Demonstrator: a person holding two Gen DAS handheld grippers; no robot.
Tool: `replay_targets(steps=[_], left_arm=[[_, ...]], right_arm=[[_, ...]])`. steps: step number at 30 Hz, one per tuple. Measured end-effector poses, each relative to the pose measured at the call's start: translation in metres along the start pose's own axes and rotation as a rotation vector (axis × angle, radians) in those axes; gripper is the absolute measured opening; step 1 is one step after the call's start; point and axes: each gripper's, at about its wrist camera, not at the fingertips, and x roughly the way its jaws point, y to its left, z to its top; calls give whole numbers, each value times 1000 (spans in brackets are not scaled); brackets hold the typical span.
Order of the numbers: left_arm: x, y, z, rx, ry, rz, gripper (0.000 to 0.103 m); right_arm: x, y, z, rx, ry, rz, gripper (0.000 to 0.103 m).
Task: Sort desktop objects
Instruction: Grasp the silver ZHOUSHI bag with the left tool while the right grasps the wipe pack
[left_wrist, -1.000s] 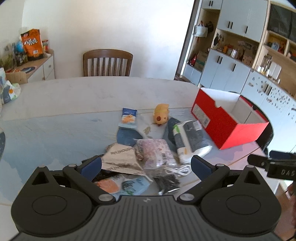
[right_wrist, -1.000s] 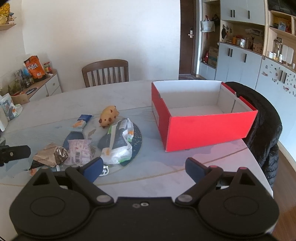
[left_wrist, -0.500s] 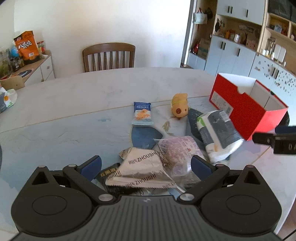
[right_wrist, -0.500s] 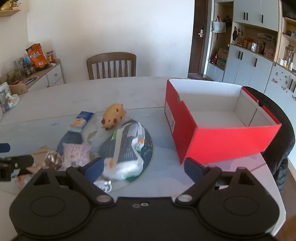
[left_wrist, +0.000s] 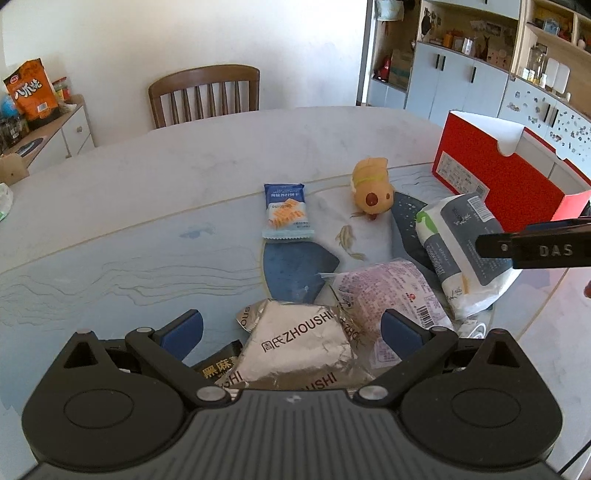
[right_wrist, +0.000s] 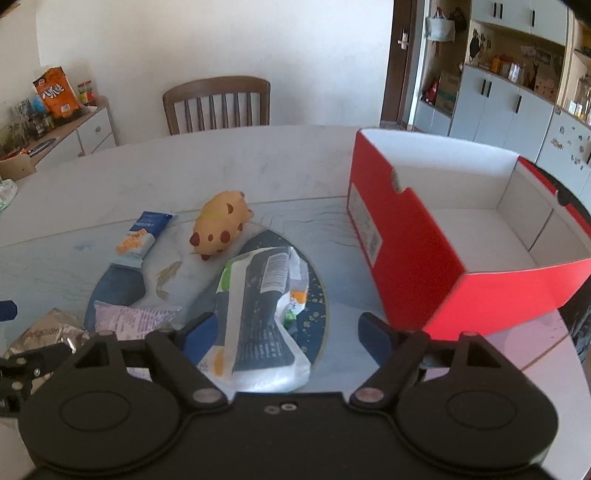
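My left gripper (left_wrist: 291, 332) is open and low over a silver foil packet (left_wrist: 299, 343) that lies between its blue pads without being touched. Beside that packet are a pink packet (left_wrist: 384, 295), a blue cracker packet (left_wrist: 286, 210) and a yellow toy pig (left_wrist: 371, 184). My right gripper (right_wrist: 288, 330) straddles a white and dark grey pack (right_wrist: 258, 317). Its jaws are closing, and the pads (right_wrist: 201, 332) do not press on the pack. The open red box (right_wrist: 424, 258) stands just right of it.
A wooden chair (right_wrist: 218, 103) stands behind the table (left_wrist: 166, 177). A sideboard (left_wrist: 44, 136) with snack bags is at the left and cabinets (left_wrist: 461, 77) are at the back right. A white cable (left_wrist: 474, 328) lies by the pink packet. The table's edge (right_wrist: 546, 354) runs near the box.
Both grippers have come forward and down onto the pile. The silver packet now lies between the left pads and the white pack between the right pads, which have narrowed a little.
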Motion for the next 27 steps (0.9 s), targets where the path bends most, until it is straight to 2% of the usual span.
replay_targets(steps=[2,6,9,11,12,14,18,22,27], left_arm=[[3,0,0,-1,8,-1,100],[9,2,-1,-4,37,-4,93],[11,3,-1,-5,40,-9,85],[12,4,0,-10,45,-11,75],[14,5,0,-17,54,-18,73],[15,6,1,-29,64,-30,67],[16,6,2,-26,67,-37,62],[16,5,2,-21,66,-43,58],[15,9,2,-30,64,-59,54]], right_arm=[[7,1,2,4,14,-7,79],[16,3,5,8,39,-2,70],[19,3,6,13,53,3,65],[20,3,7,17,59,8,61],[21,3,7,18,65,12,56],[23,4,8,17,76,16,54],[23,5,8,20,83,1,52],[24,5,9,39,101,13,36],[22,6,10,40,99,7,22]])
